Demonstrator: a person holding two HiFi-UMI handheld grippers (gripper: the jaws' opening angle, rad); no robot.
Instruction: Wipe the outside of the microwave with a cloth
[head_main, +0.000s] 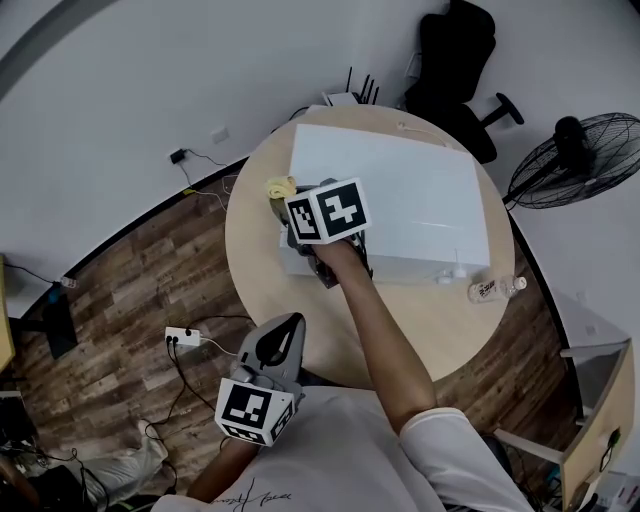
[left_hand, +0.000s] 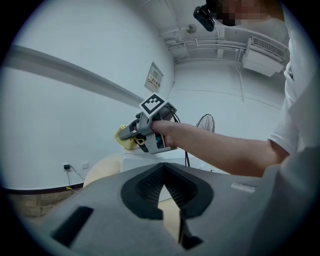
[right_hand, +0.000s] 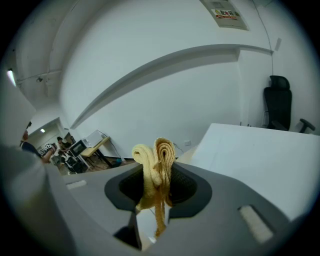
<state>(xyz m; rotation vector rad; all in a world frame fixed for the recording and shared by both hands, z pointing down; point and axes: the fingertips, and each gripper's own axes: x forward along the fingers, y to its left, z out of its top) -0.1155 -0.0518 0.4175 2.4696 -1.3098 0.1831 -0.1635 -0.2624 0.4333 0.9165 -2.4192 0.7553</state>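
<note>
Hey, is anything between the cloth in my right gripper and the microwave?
Nothing visible is. The right gripper holds the cloth close beside the microwave's top edge, with nothing between them.

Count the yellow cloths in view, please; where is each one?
1. The yellow cloth is pinched between the jaws of the right gripper, at the left edge of the white microwave in the head view. Another could lie hidden behind the microwave.

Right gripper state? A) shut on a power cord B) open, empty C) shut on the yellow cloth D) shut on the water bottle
C: the right gripper has its jaws pinched on the bunched yellow cloth, beside the white microwave.
</note>
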